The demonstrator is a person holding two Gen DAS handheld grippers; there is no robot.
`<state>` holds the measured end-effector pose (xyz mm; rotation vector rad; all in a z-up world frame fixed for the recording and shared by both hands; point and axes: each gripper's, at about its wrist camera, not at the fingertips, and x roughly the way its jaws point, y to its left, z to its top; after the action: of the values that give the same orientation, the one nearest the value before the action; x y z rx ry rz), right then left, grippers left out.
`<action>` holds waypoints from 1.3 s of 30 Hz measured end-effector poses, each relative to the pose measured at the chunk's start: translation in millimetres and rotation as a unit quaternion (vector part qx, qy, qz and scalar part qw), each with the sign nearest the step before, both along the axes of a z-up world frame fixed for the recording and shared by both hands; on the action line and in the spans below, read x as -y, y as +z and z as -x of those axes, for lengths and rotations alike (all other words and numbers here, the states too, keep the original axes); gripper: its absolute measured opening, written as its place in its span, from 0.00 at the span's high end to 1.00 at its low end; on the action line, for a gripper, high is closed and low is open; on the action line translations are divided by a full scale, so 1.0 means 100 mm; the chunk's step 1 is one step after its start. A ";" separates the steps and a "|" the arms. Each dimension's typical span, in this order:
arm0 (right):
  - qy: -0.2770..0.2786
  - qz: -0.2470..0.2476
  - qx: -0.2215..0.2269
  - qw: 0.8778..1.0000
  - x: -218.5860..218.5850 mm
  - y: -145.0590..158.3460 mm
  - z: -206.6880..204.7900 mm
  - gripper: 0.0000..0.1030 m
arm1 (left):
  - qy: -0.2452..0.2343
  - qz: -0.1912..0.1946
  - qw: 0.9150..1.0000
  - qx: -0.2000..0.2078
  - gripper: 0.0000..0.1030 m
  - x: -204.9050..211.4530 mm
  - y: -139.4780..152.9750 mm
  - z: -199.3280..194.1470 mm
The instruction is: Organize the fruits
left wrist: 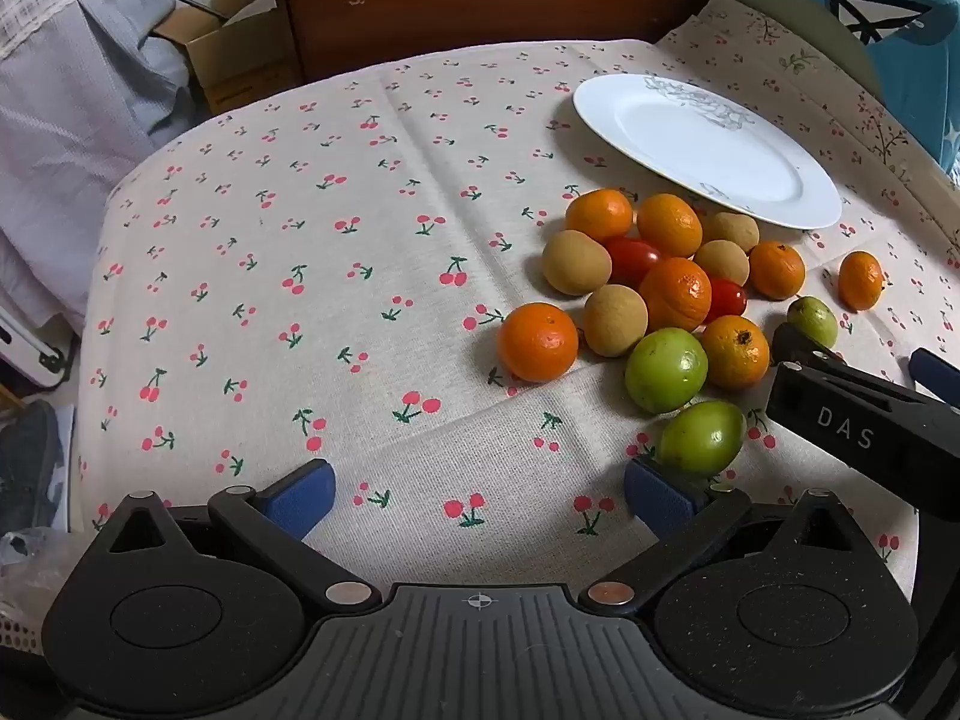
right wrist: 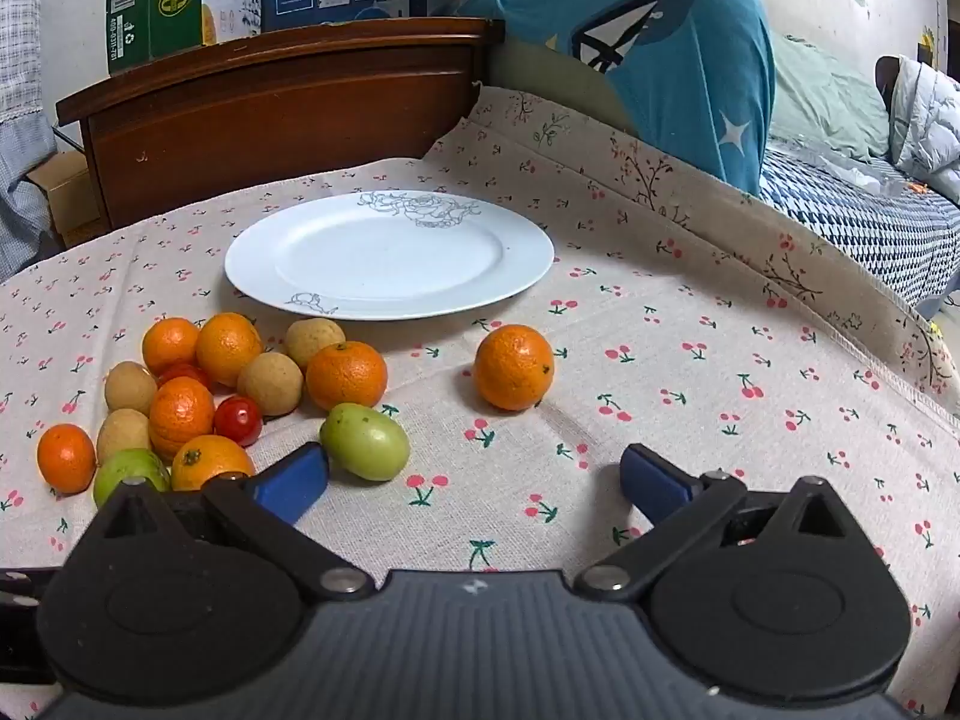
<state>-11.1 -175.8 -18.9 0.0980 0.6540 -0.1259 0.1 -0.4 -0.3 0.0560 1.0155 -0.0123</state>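
Observation:
A heap of fruit lies on the cherry-print tablecloth: several oranges, tan round fruits, green fruits and two red tomatoes. Beyond it sits a bare white plate, also in the right wrist view. My left gripper stands open over bare cloth; a green fruit lies just past its right pad. My right gripper is open too, with nothing between its fingers. A green fruit rests by its left pad, and a lone orange lies ahead.
A dark wooden headboard rises behind the table. A teal cushion and folded bedding lie at the right. Cardboard boxes stand at the back left. The cloth's left half carries no fruit.

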 end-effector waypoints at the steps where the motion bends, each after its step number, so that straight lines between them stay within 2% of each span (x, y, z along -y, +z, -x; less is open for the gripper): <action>1: 0.000 0.000 0.000 1.000 0.00 0.00 0.00 0.01 | 0.000 0.001 1.000 0.000 0.00 0.00 0.00 0.00; 15: 0.003 0.009 -0.004 1.000 -0.06 -0.05 0.02 0.01 | 0.000 0.000 1.000 0.007 0.00 0.01 0.04 0.03; 20: 0.046 0.007 -0.042 0.998 0.02 0.01 0.00 0.01 | 0.009 -0.004 1.000 0.008 0.00 -0.01 0.06 0.04; 24: 0.102 0.006 -0.079 0.992 0.08 0.05 0.05 0.01 | 0.017 0.001 1.000 0.004 0.00 -0.07 0.10 0.05; 26: 0.121 -0.005 -0.096 0.988 0.11 0.09 0.06 0.01 | 0.020 0.007 1.000 0.004 0.00 -0.10 0.14 0.05; 29: 0.118 -0.026 -0.123 0.985 0.21 0.15 0.04 0.01 | 0.023 0.018 1.000 0.002 0.00 -0.11 0.19 0.07; 35: 0.106 -0.030 -0.111 0.988 0.37 0.43 0.10 0.01 | 0.026 0.021 0.999 0.005 0.00 -0.04 0.37 0.11; 39: 0.103 -0.042 -0.102 0.989 0.49 0.66 0.12 0.01 | 0.018 0.024 0.999 0.022 0.00 0.04 0.54 0.18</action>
<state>-22.9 -224.6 47.4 0.0997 0.8693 0.0921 -17.9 -4.3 53.7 -0.0055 0.9725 -0.0033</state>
